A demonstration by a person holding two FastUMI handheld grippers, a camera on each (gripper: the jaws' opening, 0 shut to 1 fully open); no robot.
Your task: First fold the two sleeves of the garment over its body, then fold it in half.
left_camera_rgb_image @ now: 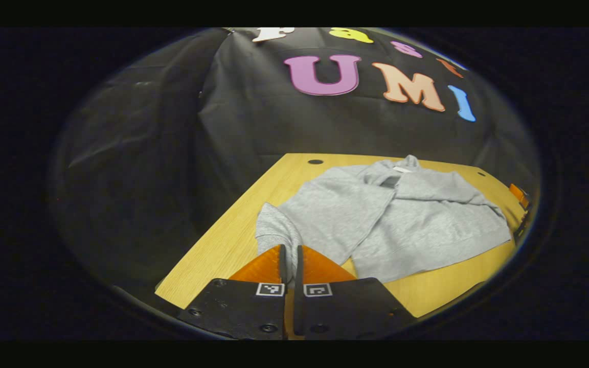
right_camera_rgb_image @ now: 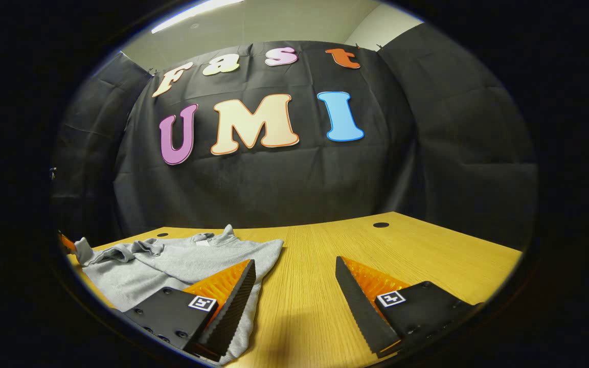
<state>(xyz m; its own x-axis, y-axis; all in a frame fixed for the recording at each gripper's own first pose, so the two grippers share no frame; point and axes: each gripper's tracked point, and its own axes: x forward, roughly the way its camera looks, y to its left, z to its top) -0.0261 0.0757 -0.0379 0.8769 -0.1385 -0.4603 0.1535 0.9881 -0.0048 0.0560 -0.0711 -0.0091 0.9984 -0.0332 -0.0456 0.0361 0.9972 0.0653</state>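
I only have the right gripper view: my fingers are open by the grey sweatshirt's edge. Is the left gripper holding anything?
Observer: Yes. In the left gripper view the left gripper is shut on a sleeve of the grey sweatshirt.
Operator: Is that sleeve over the body yet?
Observer: No. Its pinched end sits beside the body, above bare table.
Operator: And the hem?
Observer: The hem nearest the left gripper lies flat on the wood.

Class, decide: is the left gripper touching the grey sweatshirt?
Touching. In the left gripper view the left gripper has its fingers closed together, pinching a raised fold of the grey sweatshirt at its near edge above the table.
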